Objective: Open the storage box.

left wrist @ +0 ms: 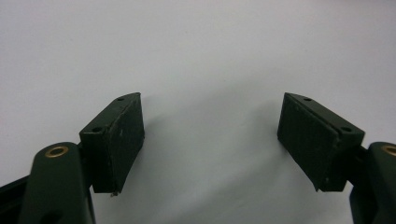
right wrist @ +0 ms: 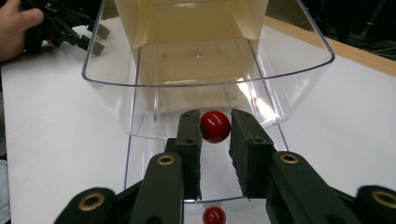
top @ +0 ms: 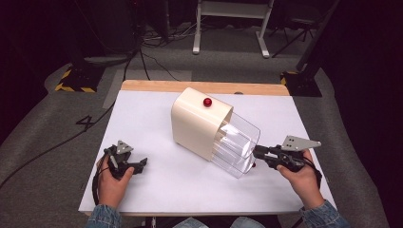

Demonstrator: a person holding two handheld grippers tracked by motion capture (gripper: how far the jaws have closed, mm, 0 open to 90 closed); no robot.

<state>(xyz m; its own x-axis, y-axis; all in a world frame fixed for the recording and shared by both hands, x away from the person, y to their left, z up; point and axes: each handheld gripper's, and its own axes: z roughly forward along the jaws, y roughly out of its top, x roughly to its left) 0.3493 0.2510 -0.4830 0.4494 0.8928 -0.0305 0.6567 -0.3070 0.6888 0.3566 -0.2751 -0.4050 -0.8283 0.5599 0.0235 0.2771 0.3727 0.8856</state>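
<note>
Black jaws of the right gripper (right wrist: 215, 140) were clenched on a red knob (right wrist: 215, 126) at the front of a clear drawer (right wrist: 140, 100), probably to slide it. That drawer stood pulled partway out of a cream box (top: 195, 124) near the table's (top: 157, 190) middle, angled toward its right edge. The right hand (top: 300, 179) reached in level from the near right corner. By the near left corner, the left gripper (left wrist: 210, 140) rested released on the table, its jaws wide apart, idle.

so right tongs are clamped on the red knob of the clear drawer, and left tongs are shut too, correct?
Not quite. The left tongs are open, jaws wide apart over bare table, per the left gripper view. Right tongs do clamp the red knob of the clear drawer.
</note>
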